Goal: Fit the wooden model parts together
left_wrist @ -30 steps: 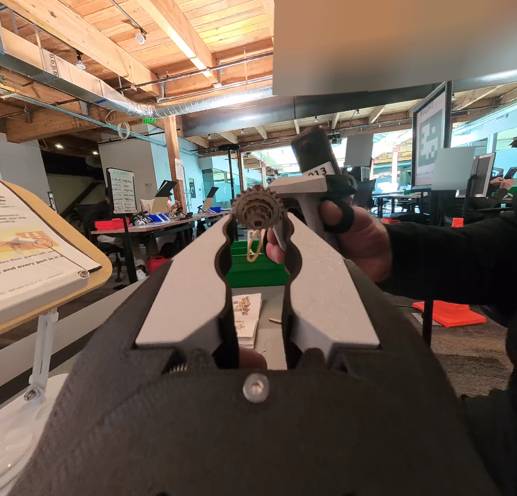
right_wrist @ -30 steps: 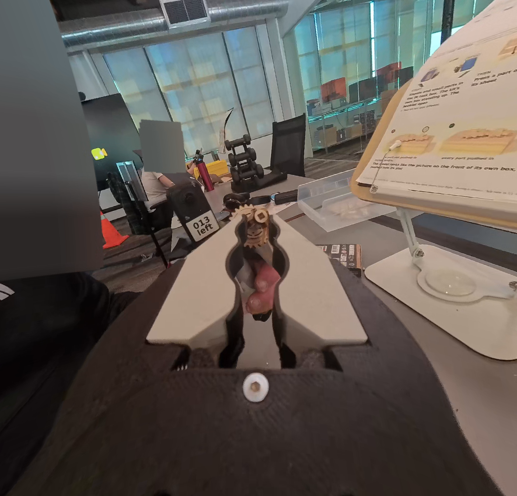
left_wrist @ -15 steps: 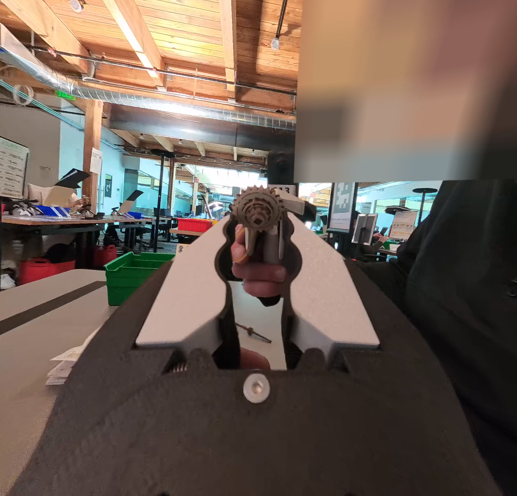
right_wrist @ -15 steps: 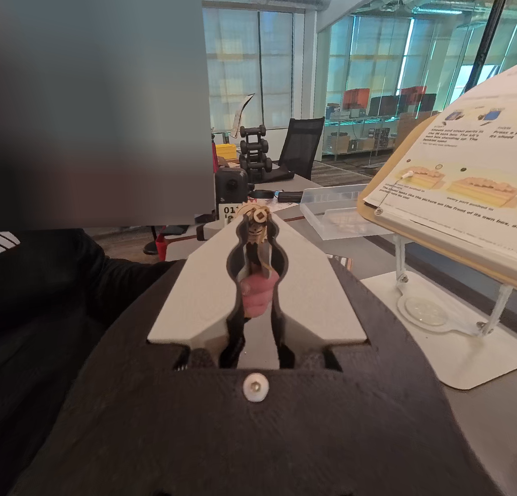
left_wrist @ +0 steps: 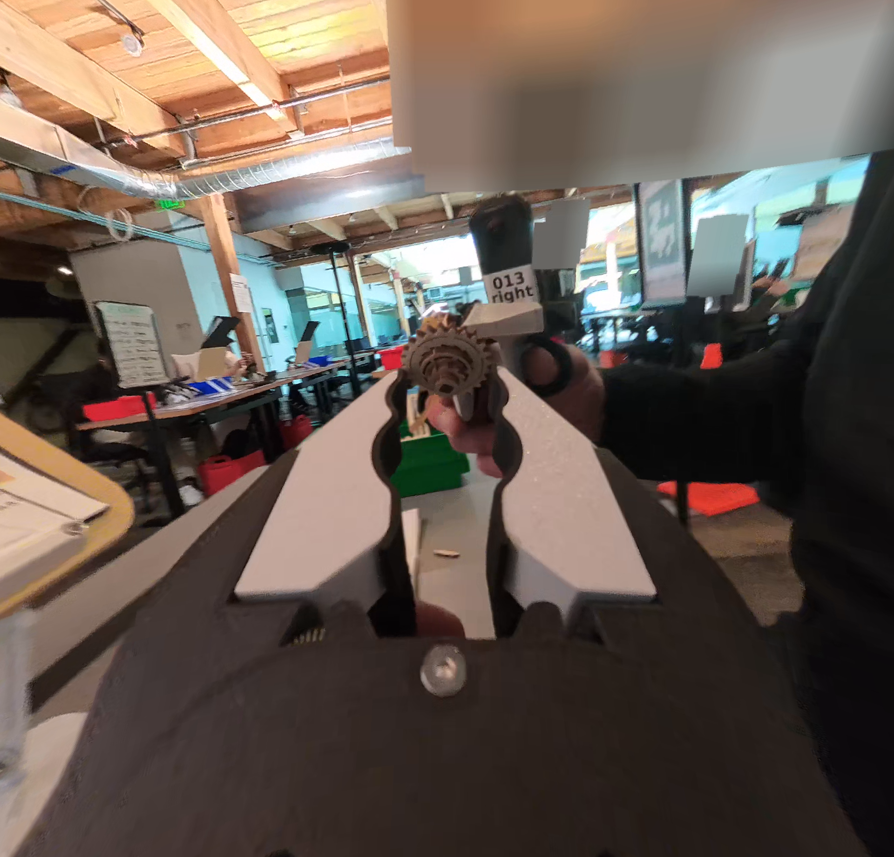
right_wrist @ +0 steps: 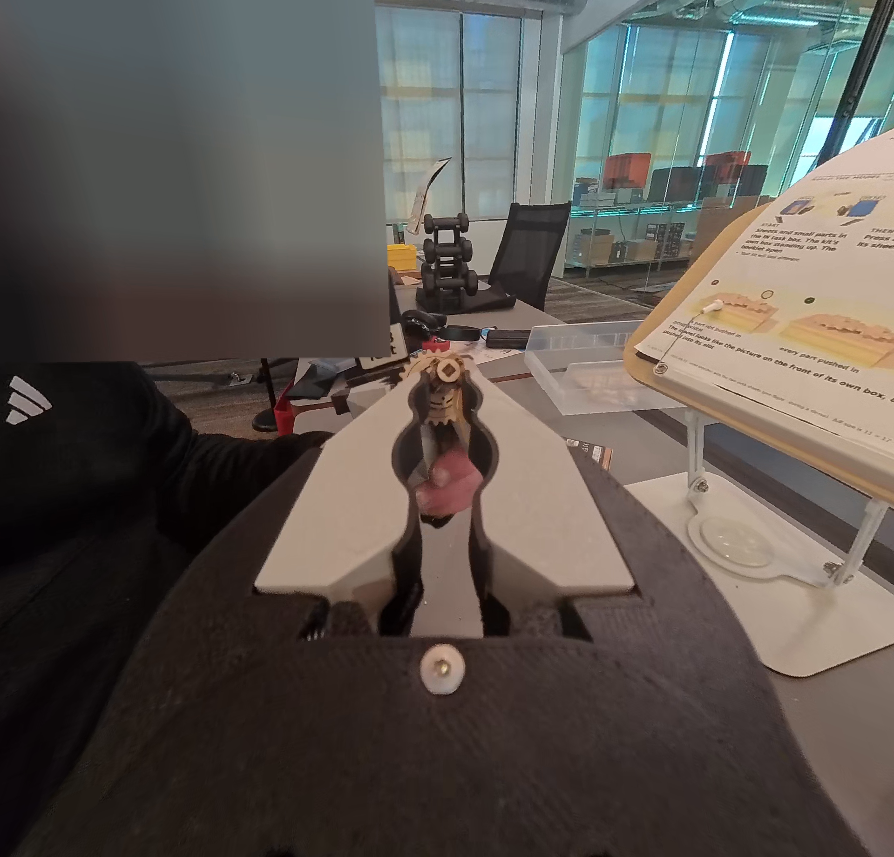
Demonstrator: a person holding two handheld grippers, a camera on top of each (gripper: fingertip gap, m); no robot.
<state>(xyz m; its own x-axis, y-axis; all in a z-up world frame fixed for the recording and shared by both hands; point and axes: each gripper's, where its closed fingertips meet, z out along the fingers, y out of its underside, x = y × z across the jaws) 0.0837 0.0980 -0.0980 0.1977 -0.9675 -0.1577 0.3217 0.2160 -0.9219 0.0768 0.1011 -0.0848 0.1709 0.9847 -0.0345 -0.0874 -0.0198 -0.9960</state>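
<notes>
Centre of the frame: left gripper [left_wrist: 447, 384] grips the big gear [left_wrist: 449, 365]; right gripper [right_wrist: 446, 389] clamps the small cog stack [right_wrist: 442, 401] (both raised). Next, I think, align and press together.

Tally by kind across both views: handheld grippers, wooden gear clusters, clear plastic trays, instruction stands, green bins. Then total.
Grippers: 2 (left gripper, right gripper)
Wooden gear cluster: 1
Clear plastic tray: 1
Instruction stand: 1
Green bin: 1
Total: 6
</notes>
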